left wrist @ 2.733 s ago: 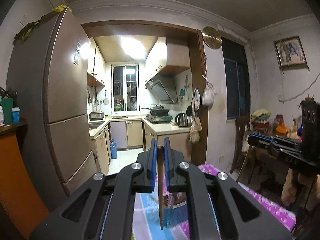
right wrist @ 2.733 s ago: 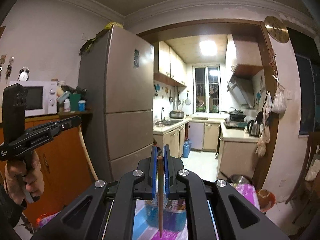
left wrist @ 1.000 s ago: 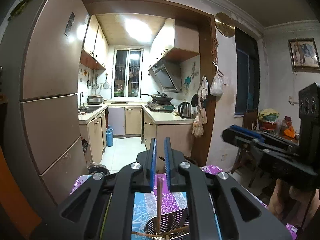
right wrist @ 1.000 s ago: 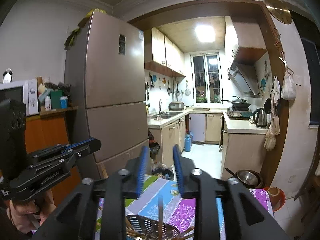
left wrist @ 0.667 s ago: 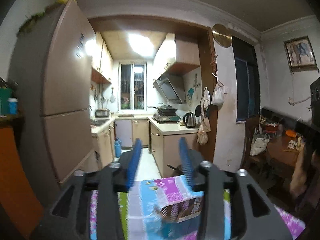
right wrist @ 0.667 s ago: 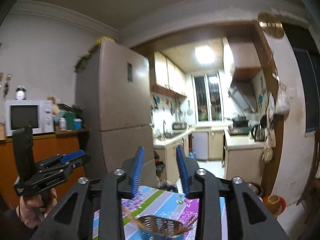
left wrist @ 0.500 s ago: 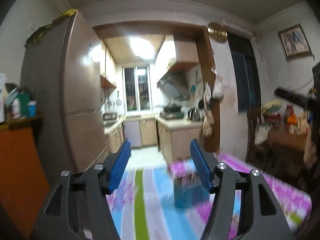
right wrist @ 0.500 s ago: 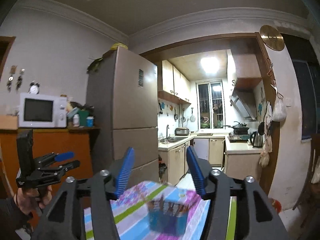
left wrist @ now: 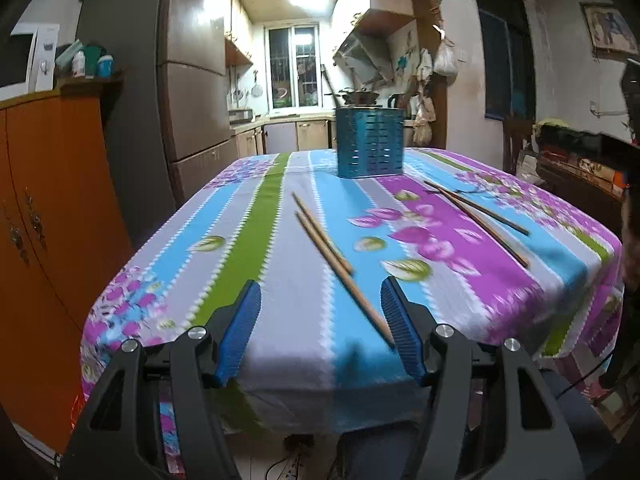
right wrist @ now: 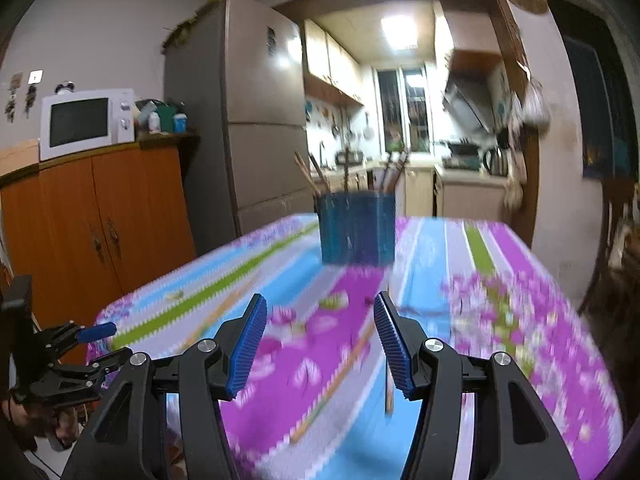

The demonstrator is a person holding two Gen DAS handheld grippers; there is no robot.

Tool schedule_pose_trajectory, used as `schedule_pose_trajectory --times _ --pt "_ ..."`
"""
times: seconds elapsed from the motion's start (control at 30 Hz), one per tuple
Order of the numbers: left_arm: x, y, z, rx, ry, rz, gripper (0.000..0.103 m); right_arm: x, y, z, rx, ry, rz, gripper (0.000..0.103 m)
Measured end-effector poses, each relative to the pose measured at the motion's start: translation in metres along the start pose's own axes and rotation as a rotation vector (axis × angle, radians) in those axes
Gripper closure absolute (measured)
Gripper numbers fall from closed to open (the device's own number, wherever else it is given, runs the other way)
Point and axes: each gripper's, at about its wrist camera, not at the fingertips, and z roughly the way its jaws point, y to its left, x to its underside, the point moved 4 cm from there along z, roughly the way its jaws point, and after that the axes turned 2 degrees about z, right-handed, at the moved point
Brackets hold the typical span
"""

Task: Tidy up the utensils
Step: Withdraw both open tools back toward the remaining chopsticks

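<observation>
Both hand-held grippers are held low at the near edge of the counter (left wrist: 256, 240); the left hand-held gripper (left wrist: 320, 308) and the right hand-held gripper (right wrist: 320, 320) are seen with jaws parted and nothing between them; two pairs of chopsticks (left wrist: 324, 244) (left wrist: 480, 216) lie loose on the floral cloth; the blue slotted holder (left wrist: 369, 142) stands upright at the far end, more chopsticks (right wrist: 316, 178) stood inside.

Black claw (left wrist: 320, 334), ribbed blue pads (left wrist: 240, 332), silver screws (left wrist: 197, 333)

the surface (left wrist: 256, 240) wore a striped floral cloth; a blue slotted holder (left wrist: 369, 142) and two chopstick pairs (left wrist: 332, 252) (left wrist: 480, 216) lay on it.
</observation>
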Motion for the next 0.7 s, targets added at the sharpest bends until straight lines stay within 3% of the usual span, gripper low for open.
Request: schedule_pose_trajectory --times 0.1,0.17,0.23,0.33,0.47,0.6,0.7 --pt "0.006 -0.02 -0.002 -0.01 -0.021 0.062 0.043 0.013 -0.002 0.0 0.012 0.023 0.023 0.046" --pt "0.01 -0.03 0.002 -0.017 -0.025 0.099 0.049 0.019 -0.002 0.0 0.019 0.037 0.025 0.046" --pt "0.019 -0.037 0.01 -0.024 -0.005 0.114 0.066 0.023 -0.005 -0.001 0.024 0.046 0.023 0.046" --pt "0.033 -0.039 0.017 -0.025 0.022 0.099 0.081 0.026 -0.008 -0.001 0.03 0.055 0.027 0.046" --pt "0.035 -0.038 0.019 -0.03 0.024 0.083 0.082 0.027 -0.01 -0.001 0.028 0.06 0.031 0.047" --pt "0.038 -0.035 0.018 -0.035 0.025 0.074 0.093 0.025 -0.011 0.0 0.02 0.051 0.034 0.05" --pt "0.04 -0.027 0.018 -0.054 0.028 0.065 0.094 0.025 -0.014 0.002 0.025 0.049 0.029 0.054"
